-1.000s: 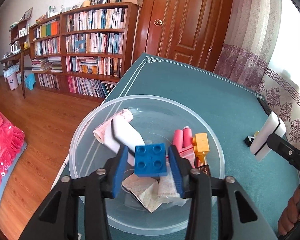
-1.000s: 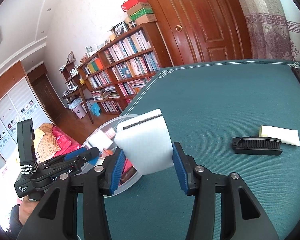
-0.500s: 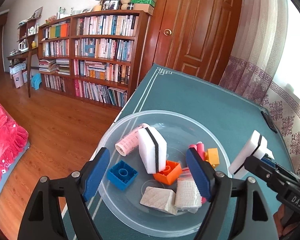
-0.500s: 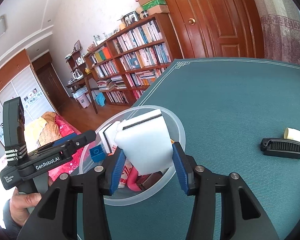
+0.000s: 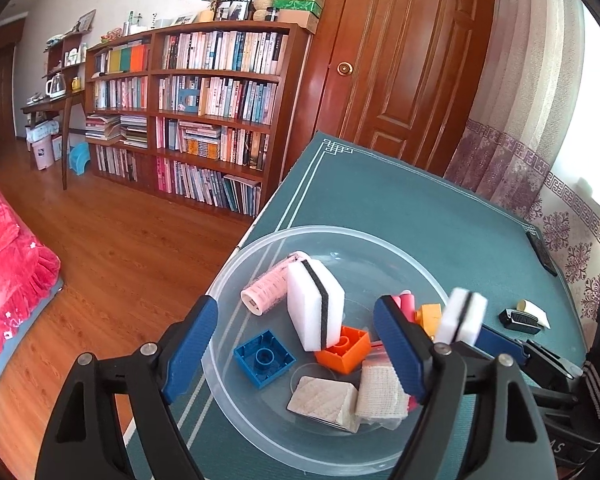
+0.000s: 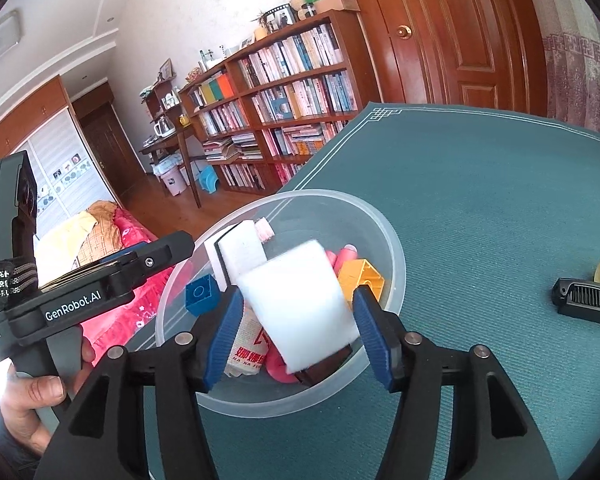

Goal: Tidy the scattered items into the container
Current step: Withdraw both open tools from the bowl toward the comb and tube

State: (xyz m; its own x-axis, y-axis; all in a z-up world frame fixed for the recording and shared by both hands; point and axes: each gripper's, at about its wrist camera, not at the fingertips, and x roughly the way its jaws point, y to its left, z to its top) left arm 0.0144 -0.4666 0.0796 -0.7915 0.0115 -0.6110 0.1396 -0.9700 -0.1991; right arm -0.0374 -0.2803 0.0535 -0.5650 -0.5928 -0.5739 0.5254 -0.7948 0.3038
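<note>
Since the sponge [image 6: 298, 306] is light, soft foam, its broad faces are the place to grip; it sits blurred between the parted right jaws over the bowl [image 6: 396, 264], long axis tilted up-left; cannot tell if a pad touches it; left jaws are wide apart, empty.

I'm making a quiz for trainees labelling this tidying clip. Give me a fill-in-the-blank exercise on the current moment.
1. The blue brick lies inside the clear ____.
2. The white sponge between the right gripper fingers hangs above the bowl, and its outline looks ____.
3. The left gripper holds ____.
4. The black comb lies on the ____ tablecloth, outside the bowl.

Missing words: bowl; blurred; nothing; green
</note>
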